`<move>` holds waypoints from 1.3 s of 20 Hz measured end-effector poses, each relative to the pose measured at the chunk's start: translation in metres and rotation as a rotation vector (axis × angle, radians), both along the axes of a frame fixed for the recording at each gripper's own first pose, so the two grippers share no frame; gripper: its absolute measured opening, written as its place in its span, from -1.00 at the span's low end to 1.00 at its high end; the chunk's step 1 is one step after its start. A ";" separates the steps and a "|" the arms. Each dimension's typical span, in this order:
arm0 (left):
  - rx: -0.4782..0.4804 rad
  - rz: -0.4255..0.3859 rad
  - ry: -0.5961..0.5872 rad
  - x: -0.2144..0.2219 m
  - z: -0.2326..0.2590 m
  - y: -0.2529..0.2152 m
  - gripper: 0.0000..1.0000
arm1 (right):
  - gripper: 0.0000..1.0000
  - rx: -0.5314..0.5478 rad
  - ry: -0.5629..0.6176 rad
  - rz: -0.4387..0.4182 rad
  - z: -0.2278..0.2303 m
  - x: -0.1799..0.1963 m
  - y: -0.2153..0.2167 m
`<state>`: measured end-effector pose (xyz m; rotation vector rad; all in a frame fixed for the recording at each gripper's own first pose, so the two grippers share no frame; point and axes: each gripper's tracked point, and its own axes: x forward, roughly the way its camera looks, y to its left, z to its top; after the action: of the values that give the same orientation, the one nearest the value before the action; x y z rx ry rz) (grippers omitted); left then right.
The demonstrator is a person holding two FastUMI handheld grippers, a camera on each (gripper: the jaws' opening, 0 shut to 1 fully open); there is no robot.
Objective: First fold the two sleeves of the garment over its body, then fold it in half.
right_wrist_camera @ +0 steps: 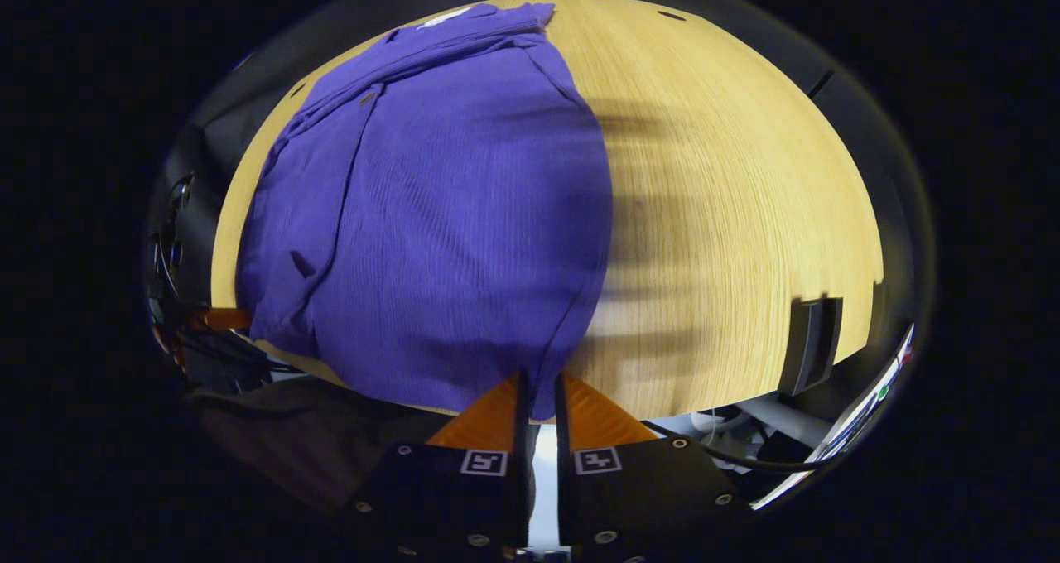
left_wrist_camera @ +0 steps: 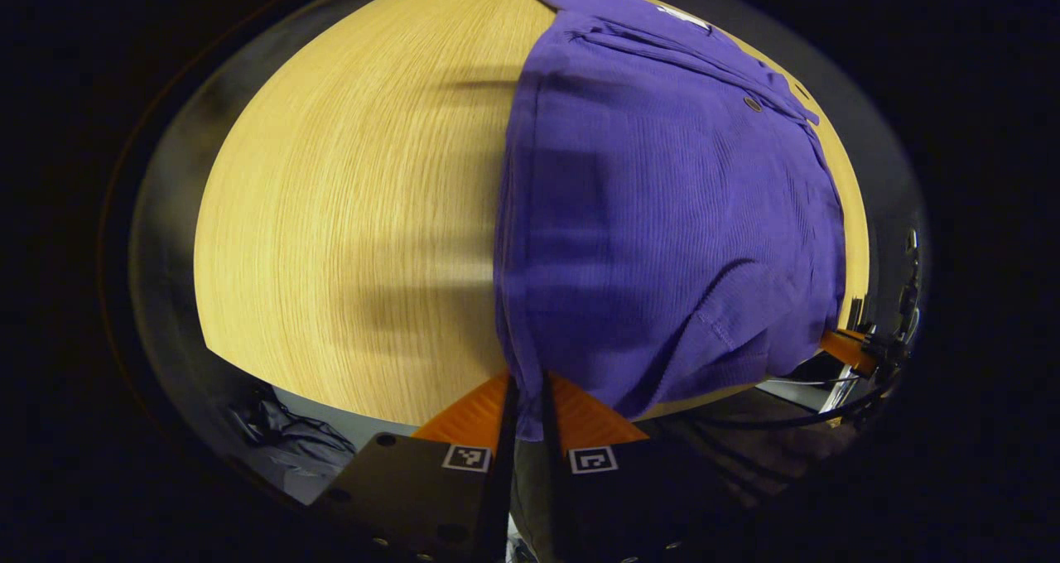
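Shirt hem pinched at near table edge, both corners.
Left gripper and right gripper each clamped narrow on purple fabric; bare wood open outboard of both side edges.

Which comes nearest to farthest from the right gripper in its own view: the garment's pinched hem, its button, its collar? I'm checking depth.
1. Hem, pinched between the right gripper fingers, at the table's near edge.
2. Button, up left.
3. Collar, at the far end.

Garment hem corners hidden between both grippers' fingers.
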<state>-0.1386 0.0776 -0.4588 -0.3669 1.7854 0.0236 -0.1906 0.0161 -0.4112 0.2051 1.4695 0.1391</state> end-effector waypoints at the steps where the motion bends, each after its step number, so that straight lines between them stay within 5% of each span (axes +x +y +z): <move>1: -0.022 0.024 0.010 -0.004 -0.002 0.005 -0.78 | -0.78 0.013 -0.001 -0.011 0.002 0.002 0.002; 16: -0.149 -0.032 -0.249 0.107 0.108 -0.006 -0.77 | -0.82 0.179 -0.278 -0.110 0.125 0.100 0.032; 26: -0.226 -0.127 -0.355 0.218 0.142 0.013 -0.77 | -0.83 0.082 -0.459 -0.130 0.192 0.172 0.035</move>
<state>0.0790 0.0906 -0.3170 -0.3918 1.4582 -0.3168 -0.0182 0.0506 -0.2188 0.3124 0.9919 0.1312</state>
